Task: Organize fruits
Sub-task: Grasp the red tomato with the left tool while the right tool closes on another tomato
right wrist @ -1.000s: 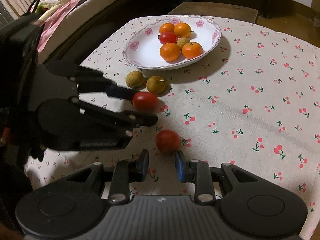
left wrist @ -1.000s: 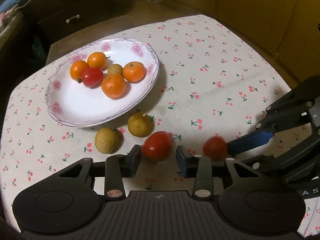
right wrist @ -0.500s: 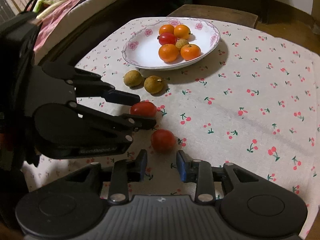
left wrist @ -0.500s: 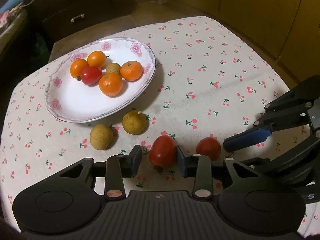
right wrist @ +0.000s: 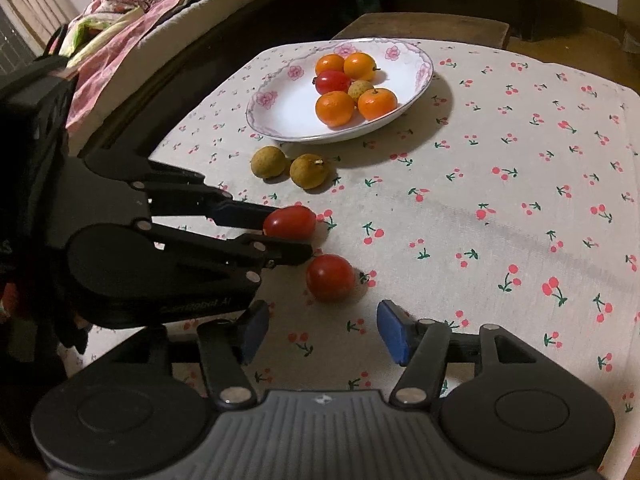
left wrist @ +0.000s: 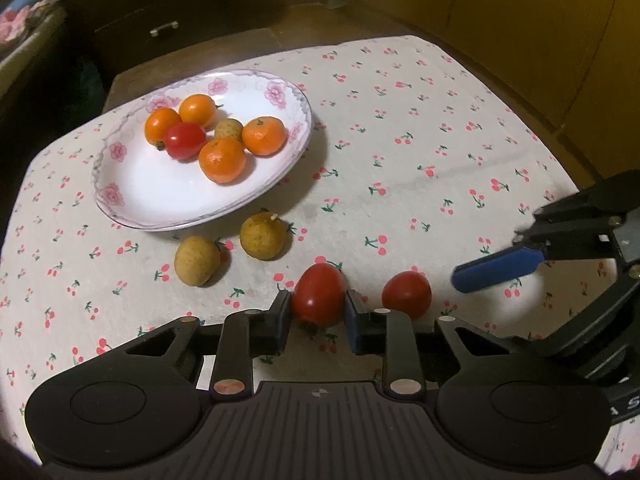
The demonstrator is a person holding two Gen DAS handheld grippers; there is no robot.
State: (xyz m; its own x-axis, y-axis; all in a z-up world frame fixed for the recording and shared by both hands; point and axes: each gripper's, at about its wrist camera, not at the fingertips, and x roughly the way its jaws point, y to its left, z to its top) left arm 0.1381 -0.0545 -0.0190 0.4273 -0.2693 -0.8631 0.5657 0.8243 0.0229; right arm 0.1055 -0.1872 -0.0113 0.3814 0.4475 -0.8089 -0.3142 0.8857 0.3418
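Observation:
A white floral plate (left wrist: 140, 184) (right wrist: 288, 112) holds several oranges, a red tomato and a small brown fruit. Two brown fruits (left wrist: 198, 260) (left wrist: 262, 236) lie on the cloth just in front of it. My left gripper (left wrist: 318, 312) (right wrist: 288, 232) is shut on a red tomato (left wrist: 318, 294) (right wrist: 290, 222), low over the cloth. A second red tomato (left wrist: 406, 294) (right wrist: 330, 278) lies on the cloth just right of it. My right gripper (right wrist: 320, 332) is open and empty, just behind that second tomato.
The table wears a cherry-print cloth (right wrist: 500, 200). A bed with bedding (right wrist: 120, 20) lies along the far left edge in the right wrist view. Dark drawers (left wrist: 152, 8) stand beyond the plate. Wooden cabinets (left wrist: 540, 20) are at the right.
My left gripper has closed on the nearer tomato. My right gripper has opened wider and drawn back a little from the second tomato.

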